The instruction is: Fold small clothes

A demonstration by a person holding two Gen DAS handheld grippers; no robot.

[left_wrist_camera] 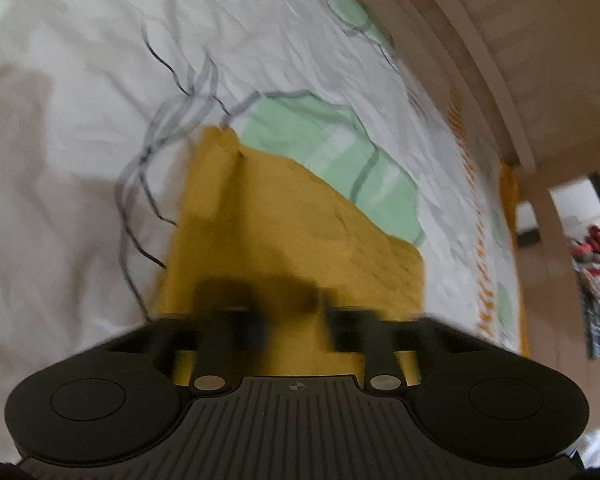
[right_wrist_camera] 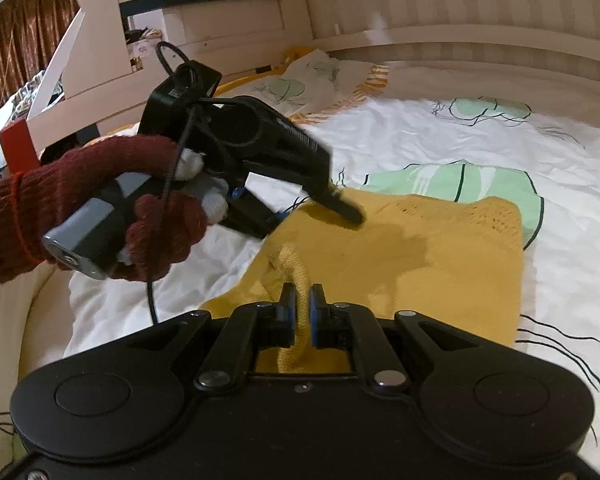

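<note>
A mustard-yellow knit garment (right_wrist_camera: 420,248) lies flat on a white bedsheet with green leaf prints; it also shows in the left wrist view (left_wrist_camera: 280,216). My right gripper (right_wrist_camera: 302,308) is shut on a rolled yellow edge (right_wrist_camera: 296,272) of the garment at its near side. My left gripper (left_wrist_camera: 288,320) is blurred, its fingers apart and empty, just above the garment. In the right wrist view the left gripper (right_wrist_camera: 348,212) is held by a red-gloved hand (right_wrist_camera: 100,216), its tip over the garment's far left part.
The white sheet (right_wrist_camera: 480,140) covers the bed all around the garment. A cream headboard (right_wrist_camera: 460,12) runs along the back. A pillow (right_wrist_camera: 320,76) lies at the far side. A pile of clothes (left_wrist_camera: 596,276) sits beyond the bed's edge.
</note>
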